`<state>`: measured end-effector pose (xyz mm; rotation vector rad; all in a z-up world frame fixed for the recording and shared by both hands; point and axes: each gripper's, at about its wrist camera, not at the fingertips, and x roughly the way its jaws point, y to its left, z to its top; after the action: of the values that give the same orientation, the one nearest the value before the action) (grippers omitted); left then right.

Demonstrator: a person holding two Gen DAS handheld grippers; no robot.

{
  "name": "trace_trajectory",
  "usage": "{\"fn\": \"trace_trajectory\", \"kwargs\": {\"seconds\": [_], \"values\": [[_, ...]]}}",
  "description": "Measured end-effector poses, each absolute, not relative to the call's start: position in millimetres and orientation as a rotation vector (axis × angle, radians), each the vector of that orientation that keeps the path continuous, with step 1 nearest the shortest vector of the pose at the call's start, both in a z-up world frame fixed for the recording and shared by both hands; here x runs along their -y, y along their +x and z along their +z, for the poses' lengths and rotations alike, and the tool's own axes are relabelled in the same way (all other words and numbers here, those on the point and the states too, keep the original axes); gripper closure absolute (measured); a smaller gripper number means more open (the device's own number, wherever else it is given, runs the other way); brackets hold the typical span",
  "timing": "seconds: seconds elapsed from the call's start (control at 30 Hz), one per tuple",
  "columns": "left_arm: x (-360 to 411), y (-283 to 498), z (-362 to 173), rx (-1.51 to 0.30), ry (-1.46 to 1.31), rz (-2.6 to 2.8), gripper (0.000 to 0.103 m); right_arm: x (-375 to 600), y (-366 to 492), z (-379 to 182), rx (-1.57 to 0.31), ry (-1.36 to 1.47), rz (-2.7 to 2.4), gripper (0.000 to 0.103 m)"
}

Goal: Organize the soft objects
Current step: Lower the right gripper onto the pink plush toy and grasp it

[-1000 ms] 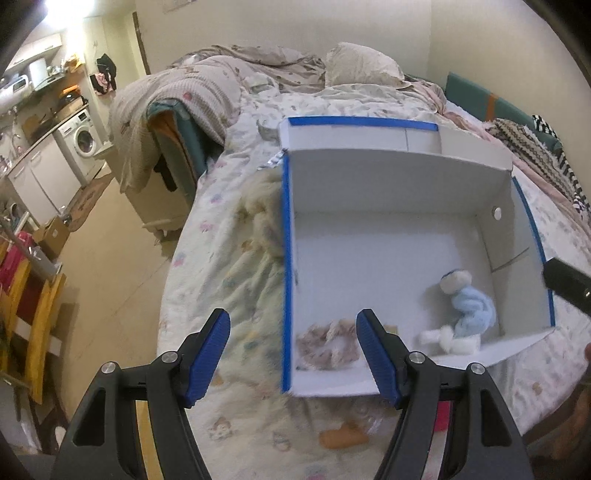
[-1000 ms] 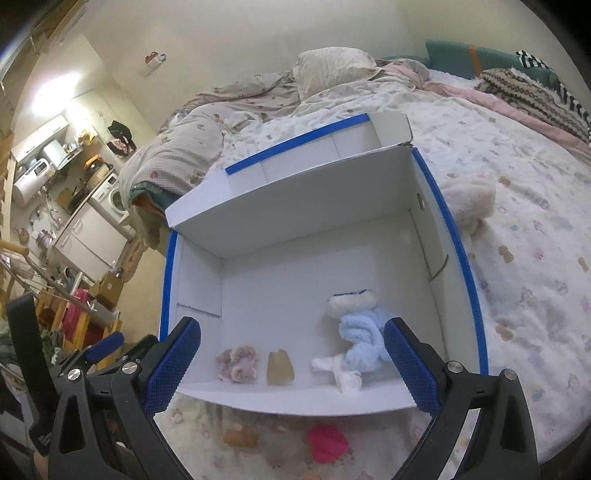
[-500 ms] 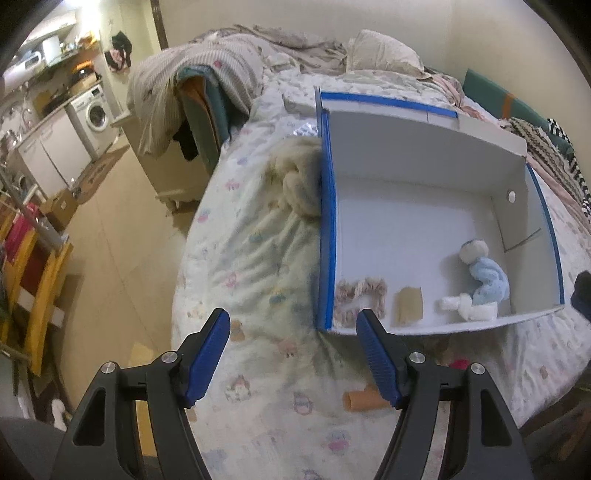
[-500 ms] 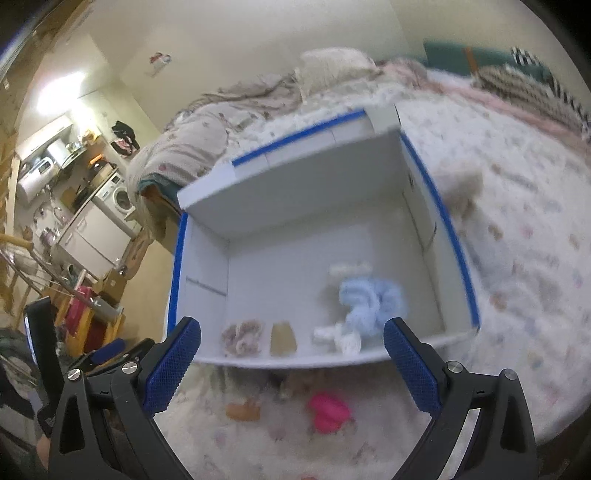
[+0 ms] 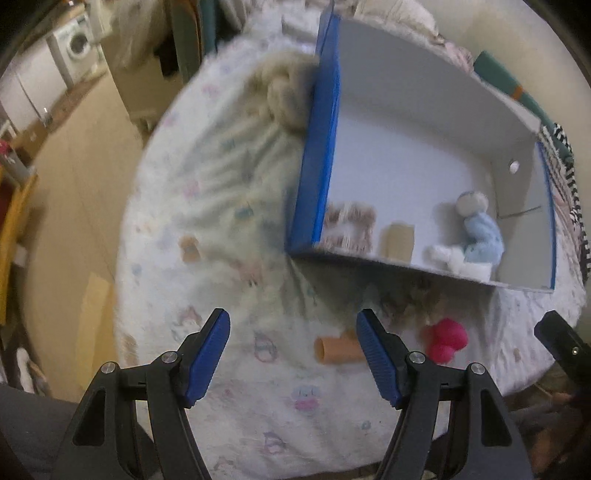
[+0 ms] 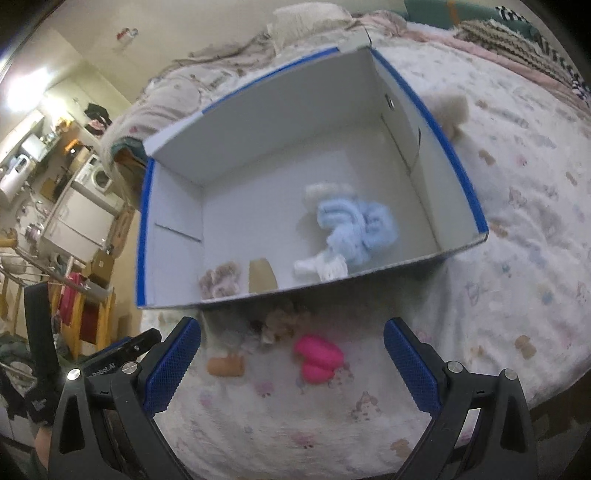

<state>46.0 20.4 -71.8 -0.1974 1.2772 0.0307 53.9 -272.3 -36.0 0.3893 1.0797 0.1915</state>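
A white cardboard box with blue-taped edges lies on the bed. Inside it are a light blue soft toy, a tan piece and a beige fuzzy scrunchie. On the sheet in front of the box lie an orange tube-shaped piece, a pink soft thing and a small brown fluffy piece. My left gripper is open above the sheet, the orange piece just inside its right finger. My right gripper is open, with the pink thing and the orange piece between its fingers, untouched.
A cream fluffy bundle leans on the box's outer left wall; another cream piece lies beyond its right wall. The bed's edge drops to a wooden floor at the left. Crumpled bedding and pillows fill the far side.
Both grippers have come down and tipped toward the sheet in front of the box. The orange and pink pieces now show large near the fingers; the box has slid up in both views.
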Motion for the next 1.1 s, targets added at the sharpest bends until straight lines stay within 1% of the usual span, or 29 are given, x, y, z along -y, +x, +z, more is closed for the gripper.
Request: {"fn": "trace_trajectory", "kwargs": {"seconds": [0.27, 0.3, 0.37, 0.4, 0.5, 0.6, 0.67, 0.9, 0.93, 0.97, 1.0, 1.03, 1.1], "values": [[2, 48, -118, -1.427, -0.227, -0.028, 0.035, 269, 60, -57, -1.145, 0.359, 0.178, 0.0], [6, 49, -123, -1.439, -0.224, -0.036, 0.036, 269, 61, -60, -1.155, 0.356, 0.174, 0.0], [12, 50, -135, -1.47, -0.2, -0.024, 0.057, 270, 62, -66, -1.171, 0.359, 0.165, 0.0], [13, 51, -140, -1.485, -0.207, -0.021, 0.076, 271, 63, -68, -1.177, 0.358, 0.16, 0.0], [13, 55, -147, -1.505, -0.265, -0.012, 0.079, 271, 66, -76, -1.193, 0.353, 0.145, 0.0], [17, 57, -144, -1.495, -0.298, -0.05, 0.095, 271, 68, -82, -1.216, 0.354, 0.139, 0.0], [21, 56, -143, -1.492, -0.29, -0.067, 0.1, 270, 70, -87, -1.234, 0.348, 0.134, 0.0], [18, 49, -110, -1.394, -0.31, -0.098, 0.1, 270, 75, -110, -1.333, 0.39, 0.15, 0.0], [17, 48, -102, -1.374, -0.295, -0.095, 0.1, 270, 75, -112, -1.337, 0.4, 0.156, 0.002], [16, 45, -94, -1.348, -0.276, -0.089, 0.101, 270, 76, -113, -1.339, 0.406, 0.158, 0.011], [16, 43, -89, -1.332, -0.263, -0.086, 0.101, 270, 77, -114, -1.339, 0.407, 0.158, 0.017], [15, 40, -84, -1.316, -0.253, -0.086, 0.101, 269, 77, -115, -1.343, 0.408, 0.16, 0.025], [8, 34, -78, -1.299, -0.241, -0.073, 0.101, 267, 79, -120, -1.36, 0.41, 0.162, 0.027]]}}
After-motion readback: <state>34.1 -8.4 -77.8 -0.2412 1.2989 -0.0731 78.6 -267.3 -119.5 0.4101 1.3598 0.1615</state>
